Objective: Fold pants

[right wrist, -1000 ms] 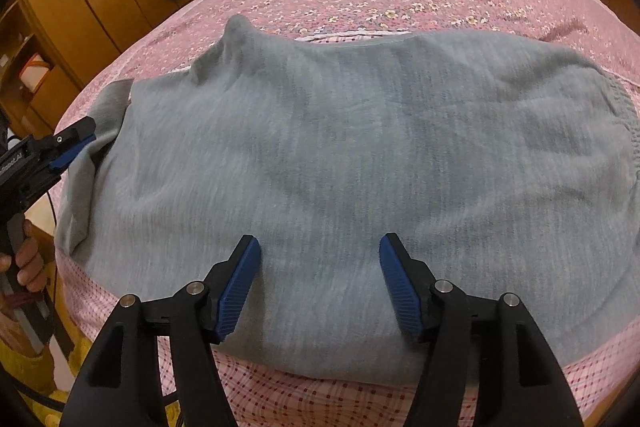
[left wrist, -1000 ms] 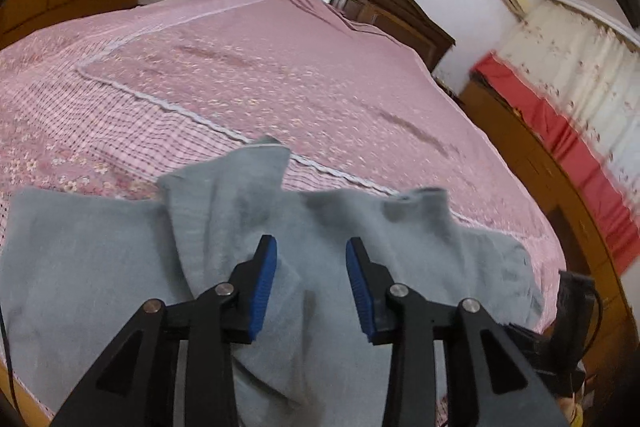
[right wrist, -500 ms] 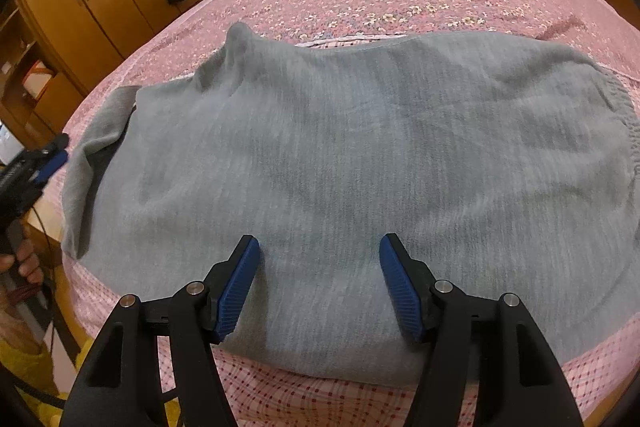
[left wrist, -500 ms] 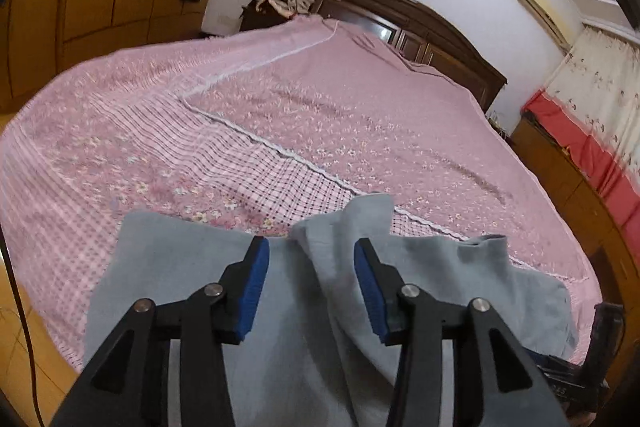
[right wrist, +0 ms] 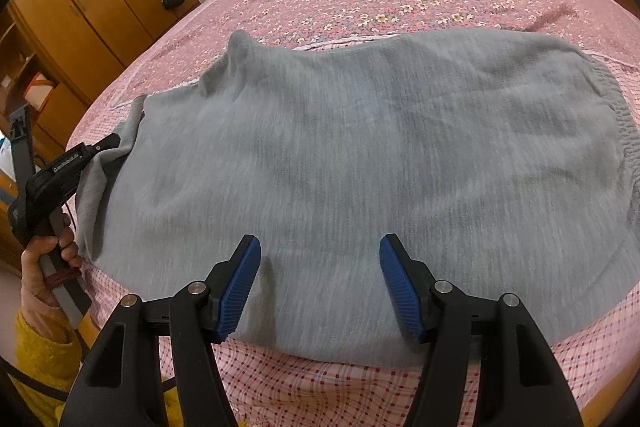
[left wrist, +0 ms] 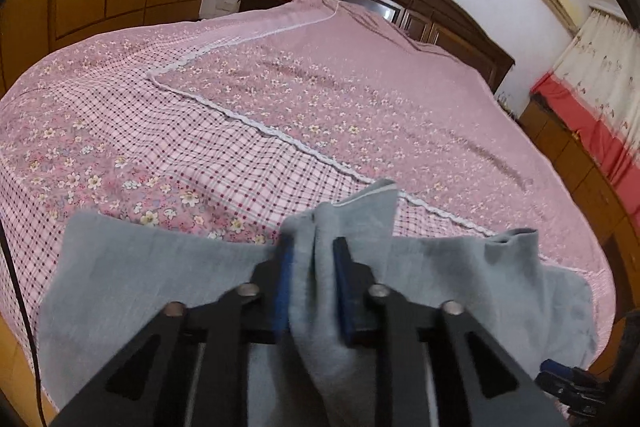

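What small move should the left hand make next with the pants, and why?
Probably finish the pinch, then lift that end and carry it across toward the waistband. The left tongs are closing with a raised fold of the grey pants between them, while the rest lies flat on the bed. The right tongs are open over the near edge, gripping nothing.

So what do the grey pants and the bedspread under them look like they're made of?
Grey pants: soft heathered knit, likely cotton fleece or jersey; matte, fine vertical ribbing, gathered elastic waistband at the right edge, and it bunches limply between the closing left gripper.
Bedspread: thin woven printed fabric, probably cotton, matte; floral and check panels joined by white lace trim.
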The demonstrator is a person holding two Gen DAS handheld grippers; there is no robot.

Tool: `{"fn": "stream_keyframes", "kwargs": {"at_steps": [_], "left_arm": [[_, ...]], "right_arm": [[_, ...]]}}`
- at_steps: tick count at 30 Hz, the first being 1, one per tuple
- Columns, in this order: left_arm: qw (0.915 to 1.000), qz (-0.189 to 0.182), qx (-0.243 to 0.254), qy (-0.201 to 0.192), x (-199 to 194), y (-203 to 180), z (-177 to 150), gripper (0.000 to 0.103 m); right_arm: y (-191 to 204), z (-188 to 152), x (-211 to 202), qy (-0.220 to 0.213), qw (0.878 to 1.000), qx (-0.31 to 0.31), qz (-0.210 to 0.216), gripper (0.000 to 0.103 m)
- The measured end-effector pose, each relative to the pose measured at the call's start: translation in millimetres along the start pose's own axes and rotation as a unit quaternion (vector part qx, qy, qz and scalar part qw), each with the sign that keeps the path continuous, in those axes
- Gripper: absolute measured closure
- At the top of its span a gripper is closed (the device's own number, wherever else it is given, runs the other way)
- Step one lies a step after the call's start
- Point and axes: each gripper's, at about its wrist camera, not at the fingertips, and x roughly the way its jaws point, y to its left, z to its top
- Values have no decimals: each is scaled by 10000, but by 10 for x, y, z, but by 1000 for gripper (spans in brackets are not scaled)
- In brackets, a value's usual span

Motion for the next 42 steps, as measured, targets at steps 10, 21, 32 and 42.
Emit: {"fn": "stream_keyframes", "kwargs": {"at_steps": [10, 21, 32, 42], "left_arm": [[9991, -306, -272, -84, -183, 82, 39, 87], [9965, -439, -703, -52, -243, 255, -16, 89], [9948, -233, -677, -719, -731, 343, -13, 96], [9922, 669, -912, -515, -920, 901, -323, 96]], "right_arm": [[-2, -22, -15, -19, 10000, 21, 15, 39], [64, -42, -6, 0, 10000, -14, -13, 39], [297, 28, 28, 35, 9995, -300, 79, 39], [642, 71, 152, 208, 9966, -785, 137, 39]]}}
